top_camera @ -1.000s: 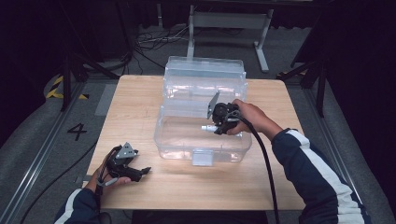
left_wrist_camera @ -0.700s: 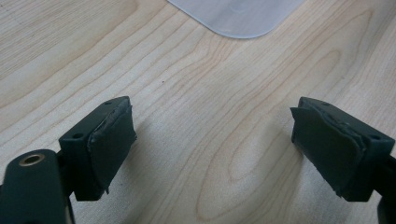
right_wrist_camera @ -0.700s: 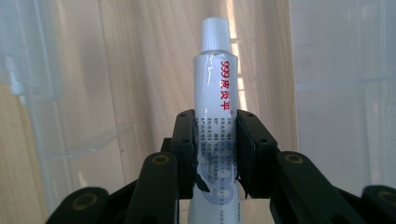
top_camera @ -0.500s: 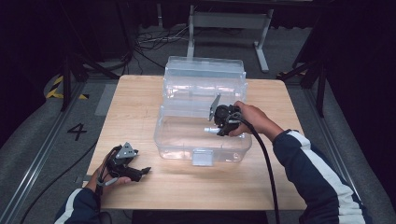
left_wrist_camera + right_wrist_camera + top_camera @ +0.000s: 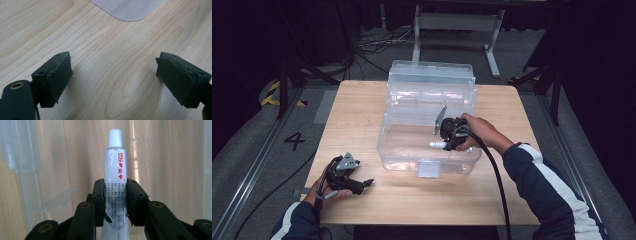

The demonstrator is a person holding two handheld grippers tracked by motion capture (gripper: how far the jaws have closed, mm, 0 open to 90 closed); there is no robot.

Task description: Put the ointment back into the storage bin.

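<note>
White glossy tube (image 5: pixel 115 177), ribbed cap

- We see a white tube (image 5: pixel 115 182) with a white ribbed cap, red lettering down its side and small dark print lower down, above a grey-blue patch.
- We see black jaws on the right gripper (image 5: pixel 115 202), with brass-coloured pivots.
- We see the left gripper (image 5: pixel 113 80) black too, its pads dull dark grey.
- We see a clear, colourless plastic box (image 5: pixel 412 150).
- We see a pale wooden table (image 5: pixel 357 115) with a light-brown wavy grain.
- We see a navy sleeve (image 5: pixel 547 190) with white stripes.
</note>
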